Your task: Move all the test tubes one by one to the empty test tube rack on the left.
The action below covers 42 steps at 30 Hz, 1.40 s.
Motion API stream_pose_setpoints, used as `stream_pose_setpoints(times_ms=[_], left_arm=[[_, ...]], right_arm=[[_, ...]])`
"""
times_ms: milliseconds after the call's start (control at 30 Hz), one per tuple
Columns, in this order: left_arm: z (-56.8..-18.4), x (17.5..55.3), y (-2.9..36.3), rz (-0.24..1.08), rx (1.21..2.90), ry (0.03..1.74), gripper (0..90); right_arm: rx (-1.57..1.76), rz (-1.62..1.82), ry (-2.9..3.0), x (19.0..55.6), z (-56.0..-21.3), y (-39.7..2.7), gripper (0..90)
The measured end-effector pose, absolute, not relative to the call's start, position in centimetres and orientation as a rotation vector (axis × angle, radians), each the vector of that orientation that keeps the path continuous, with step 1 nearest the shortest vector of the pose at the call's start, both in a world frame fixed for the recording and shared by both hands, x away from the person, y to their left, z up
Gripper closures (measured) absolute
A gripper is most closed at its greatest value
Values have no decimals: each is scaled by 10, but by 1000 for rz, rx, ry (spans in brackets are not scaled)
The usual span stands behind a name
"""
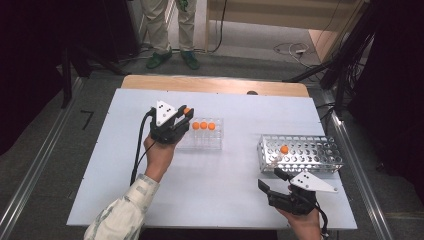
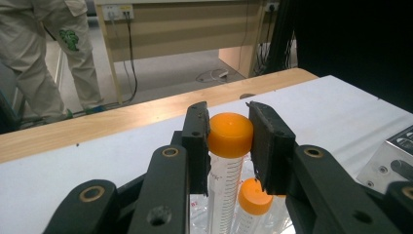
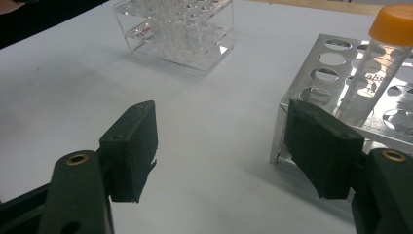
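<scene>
My left gripper [image 1: 185,114] is shut on the orange cap of a clear graduated tube [image 2: 229,135], which stands upright over the left end of a clear plastic rack [image 1: 216,142]. Three more orange-capped tubes [image 1: 203,126] stand in that rack; one cap [image 2: 254,196] shows just below the jaws. To the right is a perforated metal rack [image 1: 310,154] with one orange-capped tube [image 1: 284,149] leaning in it. My right gripper [image 1: 271,179] is open and holds nothing, low over the table in front of the metal rack's [image 3: 311,83] near left corner, close to that tube [image 3: 384,46].
The racks sit on a white board [image 1: 220,190] with a wooden strip [image 1: 215,84] along its far edge. A person's legs [image 1: 170,30] stand beyond the table. Cables lie on the floor at the back right, and dark stands flank both sides.
</scene>
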State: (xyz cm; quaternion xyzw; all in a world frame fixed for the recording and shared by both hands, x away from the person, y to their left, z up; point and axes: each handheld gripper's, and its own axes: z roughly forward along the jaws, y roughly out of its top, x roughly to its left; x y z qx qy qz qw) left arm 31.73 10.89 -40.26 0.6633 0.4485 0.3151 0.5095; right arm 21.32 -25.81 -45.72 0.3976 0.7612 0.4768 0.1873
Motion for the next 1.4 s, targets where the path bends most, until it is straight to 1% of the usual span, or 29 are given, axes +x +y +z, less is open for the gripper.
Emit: stream_pose_setpoints(times_ms=[400, 1400], left_arm=[[-418, 317, 110, 738, 1613, 1101, 701], [-426, 316, 110, 726, 1616, 1114, 699]], right_arm=[[1116, 1338, 2145, 213, -458, -257, 267], [1118, 1333, 2150, 213, -459, -256, 268]])
